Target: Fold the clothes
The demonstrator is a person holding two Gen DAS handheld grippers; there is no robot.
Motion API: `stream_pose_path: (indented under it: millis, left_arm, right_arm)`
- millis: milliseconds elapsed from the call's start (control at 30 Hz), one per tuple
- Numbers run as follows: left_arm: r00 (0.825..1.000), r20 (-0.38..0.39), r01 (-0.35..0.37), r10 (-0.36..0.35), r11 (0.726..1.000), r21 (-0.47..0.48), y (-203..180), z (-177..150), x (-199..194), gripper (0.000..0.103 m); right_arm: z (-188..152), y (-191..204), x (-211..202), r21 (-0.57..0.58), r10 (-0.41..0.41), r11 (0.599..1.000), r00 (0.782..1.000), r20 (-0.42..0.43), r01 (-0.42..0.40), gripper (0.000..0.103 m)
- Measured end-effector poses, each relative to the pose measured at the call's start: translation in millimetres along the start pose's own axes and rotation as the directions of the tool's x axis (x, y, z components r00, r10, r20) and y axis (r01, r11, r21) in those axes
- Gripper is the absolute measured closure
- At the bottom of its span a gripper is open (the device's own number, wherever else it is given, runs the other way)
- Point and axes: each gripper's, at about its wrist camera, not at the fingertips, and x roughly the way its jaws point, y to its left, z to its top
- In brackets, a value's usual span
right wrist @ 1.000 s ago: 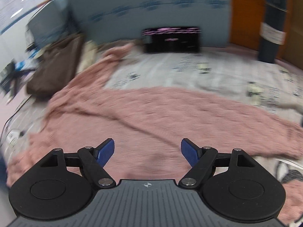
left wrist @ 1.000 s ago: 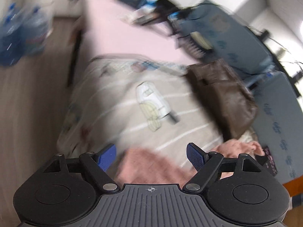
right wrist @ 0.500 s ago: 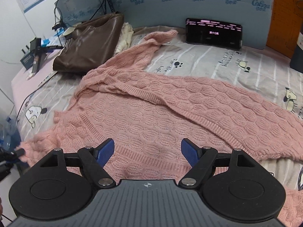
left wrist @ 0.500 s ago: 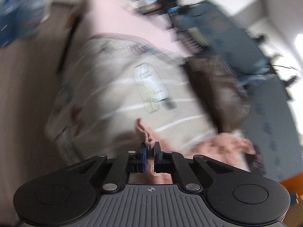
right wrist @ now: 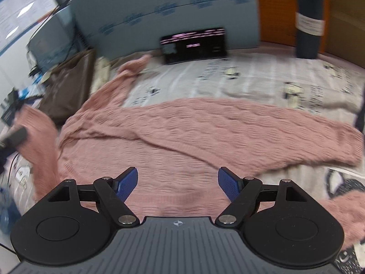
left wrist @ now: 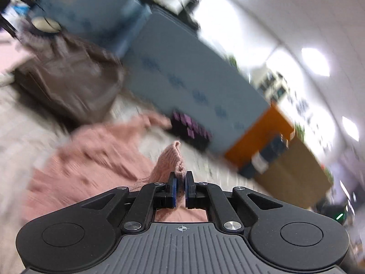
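Observation:
A pink cable-knit sweater [right wrist: 182, 141] lies spread on a grey striped bedsheet [right wrist: 262, 80]. My left gripper [left wrist: 180, 182] is shut on a corner of the sweater [left wrist: 173, 157] and holds it lifted above the rest of the garment [left wrist: 91, 159]. In the right wrist view the left gripper [right wrist: 16, 134] shows at the far left with the raised pink edge. My right gripper [right wrist: 178, 180] is open and empty, hovering over the sweater's lower body. One sleeve [right wrist: 296, 141] stretches right, the other [right wrist: 127, 77] toward the back.
A brown leather bag [right wrist: 68, 86] lies at the back left of the bed. A black panel with pink text [right wrist: 194, 43] leans on the blue partition [right wrist: 171, 13]. A dark cylinder [right wrist: 308, 18] stands at the back right.
My left gripper closed on the sweater's corner, lifted it and swung round toward the partition. The right gripper stayed open over the sweater, with little movement.

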Motion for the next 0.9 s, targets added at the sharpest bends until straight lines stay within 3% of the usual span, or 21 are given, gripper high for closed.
stream_pose_path:
  millis: [100,133,167,200,233,267,333,367,467,533,600,667,733,800,900]
  left_arm:
    - [0.995,-0.097,0.002,0.002,0.999,0.045,-4,-11,23,0.092]
    - [0.992,-0.126,0.006,0.001,0.998,0.058,-5,-14,29,0.084]
    - [0.988,-0.152,0.019,-0.010,0.998,0.059,-5,-14,32,0.066]
    - [0.985,-0.174,0.030,-0.020,0.998,0.058,-4,-14,35,0.057]
    - [0.982,-0.184,0.040,-0.030,0.998,0.053,-3,-13,35,0.037]
    - [0.979,-0.197,0.056,-0.046,0.997,0.048,-2,-12,36,0.029]
    - [0.963,-0.253,0.100,-0.088,0.994,0.035,5,-10,40,0.027]
    - [0.947,-0.309,0.100,-0.087,0.995,0.026,10,-12,47,0.022]
    - [0.892,-0.450,0.053,-0.039,0.998,0.018,23,-16,66,0.021]
    - [0.895,-0.440,0.090,-0.072,0.996,0.019,27,-5,65,0.021]
    - [0.919,-0.379,0.145,-0.111,0.988,0.062,23,23,60,0.021]
    - [0.947,-0.303,0.163,-0.108,0.973,0.163,13,59,63,0.021]
    - [0.972,-0.227,0.134,-0.066,0.945,0.297,2,93,74,0.021]
    - [0.986,-0.164,0.059,0.018,0.889,0.454,-10,117,95,0.021]
    - [0.988,-0.121,0.003,0.100,0.760,0.650,-18,126,134,0.021]
  right_arm:
    - [-3,-13,-6,0.040,-0.037,0.999,0.999,0.008,0.037,0.027]
    - [-4,-17,-7,0.054,-0.049,0.997,0.999,0.007,0.049,0.027]
    - [-4,-20,-8,0.066,-0.060,0.996,0.998,0.007,0.059,0.027]
    - [-5,-22,-9,0.078,-0.070,0.995,0.998,0.008,0.069,0.027]
    - [-5,-23,-9,0.088,-0.077,0.993,0.997,0.010,0.075,0.027]
    - [-5,-24,-9,0.098,-0.083,0.992,0.996,0.012,0.081,0.027]
    - [-5,-23,-8,0.106,-0.092,0.990,0.996,0.012,0.090,0.027]
    - [-4,-21,-6,0.107,-0.095,0.990,0.995,0.008,0.094,0.027]
    - [-2,-15,1,0.107,-0.103,0.989,0.995,-0.005,0.103,0.027]
    - [1,-10,4,0.101,-0.107,0.989,0.994,-0.004,0.107,0.027]
    - [9,-7,6,0.098,-0.109,0.989,0.994,0.003,0.108,0.027]
    - [26,-3,9,0.098,-0.100,0.990,0.995,0.020,0.098,0.027]
    - [46,2,12,0.092,-0.084,0.993,0.995,0.046,0.080,0.027]
    - [70,10,15,0.082,-0.058,0.995,0.995,0.080,0.052,0.027]
    - [103,19,21,0.087,-0.020,0.996,0.992,0.124,0.009,0.027]
